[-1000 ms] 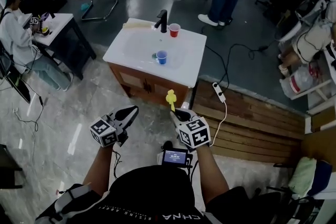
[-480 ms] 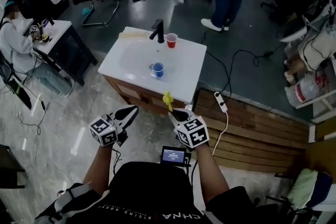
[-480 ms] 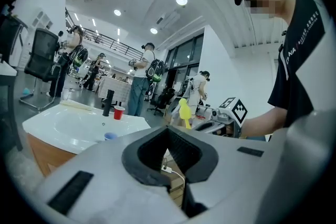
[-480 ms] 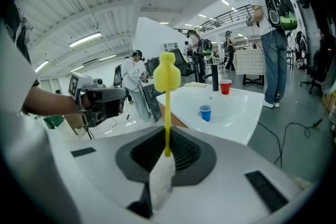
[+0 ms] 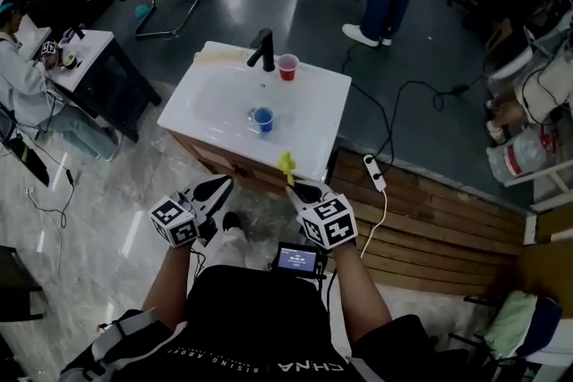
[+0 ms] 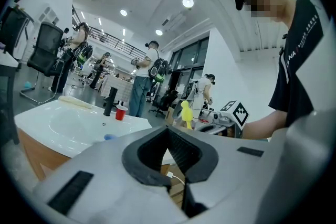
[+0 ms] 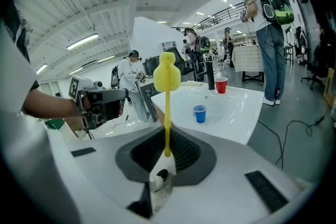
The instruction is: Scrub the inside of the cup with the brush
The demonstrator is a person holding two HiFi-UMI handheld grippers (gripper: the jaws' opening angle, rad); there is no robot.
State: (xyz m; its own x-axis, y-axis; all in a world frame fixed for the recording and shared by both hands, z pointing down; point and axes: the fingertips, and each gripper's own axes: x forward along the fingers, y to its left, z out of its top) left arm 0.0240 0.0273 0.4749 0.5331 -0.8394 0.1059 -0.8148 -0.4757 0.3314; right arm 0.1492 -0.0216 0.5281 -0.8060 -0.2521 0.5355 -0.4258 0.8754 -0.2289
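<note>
White brush handle (image 7: pixel 161 171): right gripper view

On the washstand (image 5: pixel 324 139), the near cup (image 5: pixel 262 119) stands in the basin (image 5: pixel 219 94), the far cup (image 5: pixel 287 66) at the back edge, just right of the tap (image 5: pixel 263 49).
</note>
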